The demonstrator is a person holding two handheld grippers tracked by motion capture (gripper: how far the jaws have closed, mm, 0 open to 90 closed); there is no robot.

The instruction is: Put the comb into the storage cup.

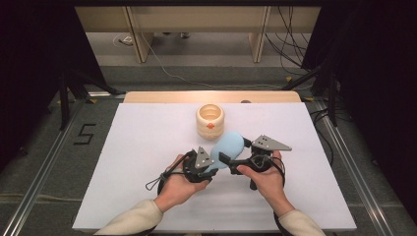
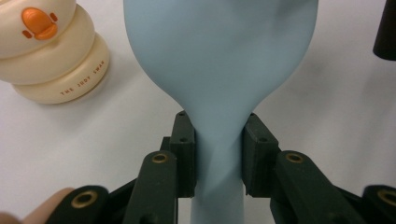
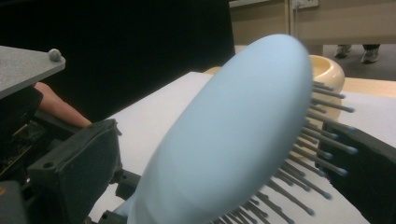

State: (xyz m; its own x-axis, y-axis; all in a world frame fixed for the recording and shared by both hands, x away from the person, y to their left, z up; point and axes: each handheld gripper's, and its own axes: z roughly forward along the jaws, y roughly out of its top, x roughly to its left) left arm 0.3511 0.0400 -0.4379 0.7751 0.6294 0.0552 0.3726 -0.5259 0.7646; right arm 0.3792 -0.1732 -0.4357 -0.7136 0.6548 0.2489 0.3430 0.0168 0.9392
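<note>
1. While the left gripper [image 1: 209, 164] has its fingers [image 2: 184, 154] clamped on the narrow neck of the pale blue hairbrush [image 1: 227, 147], I read the step in hand as a handover between my two grippers, or a regrip of the brush.
2. I see the hairbrush held off the worktop [image 1: 147, 147], over its middle and nearer the near edge, with the head pointing toward the far edge and the cream-coloured stacked pot [image 1: 210, 119].
3. On the right gripper [image 1: 236, 158] the fingers [image 3: 74, 163] stand apart, one on either side of the brush head; its smooth back faces one finger and the bristles [image 3: 322, 140] the other, and neither pad presses yet as far as I can tell.
4. Next I judge the right fingers need to close squarely on the head, or slide to the handle, before the left ones let go; the bristle side may give a springy, slippery hold.
</note>
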